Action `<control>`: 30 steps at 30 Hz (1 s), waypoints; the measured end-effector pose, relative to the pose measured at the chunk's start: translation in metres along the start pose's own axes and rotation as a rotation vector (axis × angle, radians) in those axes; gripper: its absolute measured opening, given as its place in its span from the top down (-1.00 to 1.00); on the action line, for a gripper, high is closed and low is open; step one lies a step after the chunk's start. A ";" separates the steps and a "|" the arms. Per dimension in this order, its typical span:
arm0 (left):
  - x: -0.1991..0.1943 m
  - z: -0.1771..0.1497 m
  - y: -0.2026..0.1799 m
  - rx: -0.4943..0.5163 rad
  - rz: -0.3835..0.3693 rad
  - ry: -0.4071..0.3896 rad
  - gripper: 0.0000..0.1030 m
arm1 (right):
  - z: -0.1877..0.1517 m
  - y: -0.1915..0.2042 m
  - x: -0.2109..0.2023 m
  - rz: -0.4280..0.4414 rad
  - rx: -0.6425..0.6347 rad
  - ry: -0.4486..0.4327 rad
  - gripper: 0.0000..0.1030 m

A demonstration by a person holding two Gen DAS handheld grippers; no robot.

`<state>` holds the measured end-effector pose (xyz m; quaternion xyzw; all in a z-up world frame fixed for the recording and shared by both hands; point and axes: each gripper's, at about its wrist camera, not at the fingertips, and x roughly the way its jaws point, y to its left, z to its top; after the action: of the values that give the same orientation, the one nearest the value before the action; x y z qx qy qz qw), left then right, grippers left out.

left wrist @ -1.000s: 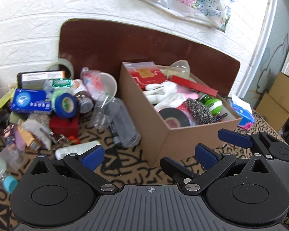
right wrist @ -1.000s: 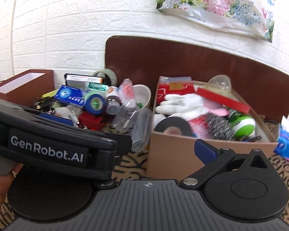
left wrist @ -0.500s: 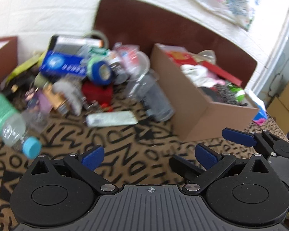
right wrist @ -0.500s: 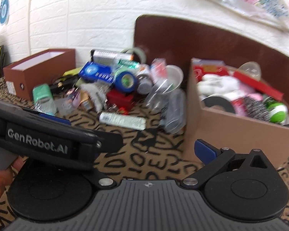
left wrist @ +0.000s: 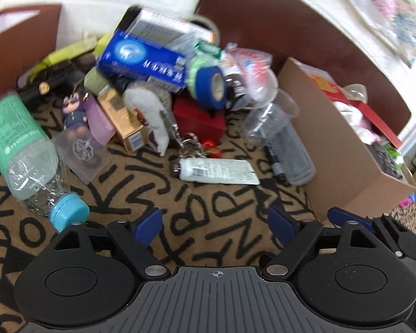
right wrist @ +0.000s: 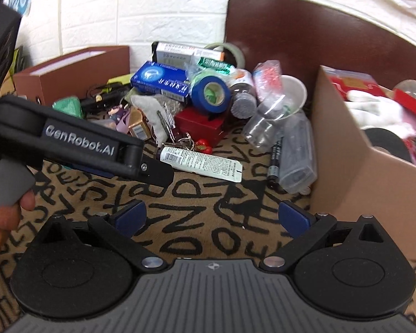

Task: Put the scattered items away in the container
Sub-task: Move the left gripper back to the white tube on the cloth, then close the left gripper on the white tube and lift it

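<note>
The left gripper (left wrist: 215, 226) has its fingers spread and holds nothing. The white tube (left wrist: 217, 170) lies flat on the patterned counter (left wrist: 180, 238), a little ahead of these fingers and between them. The right gripper (right wrist: 212, 216) is also spread and holds nothing, and the tube (right wrist: 199, 163) lies ahead of it. The cardboard box (right wrist: 355, 183) stands at the right, near the tube.
</note>
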<state>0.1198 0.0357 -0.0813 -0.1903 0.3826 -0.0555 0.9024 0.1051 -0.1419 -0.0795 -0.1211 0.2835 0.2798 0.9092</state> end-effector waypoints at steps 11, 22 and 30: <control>0.037 0.024 0.013 -0.040 0.028 0.018 -0.51 | 0.013 -0.006 0.053 0.056 -0.027 0.042 -0.87; 0.057 0.041 0.013 -0.008 0.028 0.014 -0.33 | 0.025 -0.012 0.089 0.105 -0.024 0.041 -0.88; 0.051 0.038 0.015 0.011 0.040 0.026 -0.11 | 0.024 -0.006 0.077 0.131 -0.028 0.074 -0.65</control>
<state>0.1815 0.0485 -0.0974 -0.1769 0.3979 -0.0421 0.8992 0.1723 -0.1039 -0.1046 -0.1255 0.3204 0.3379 0.8760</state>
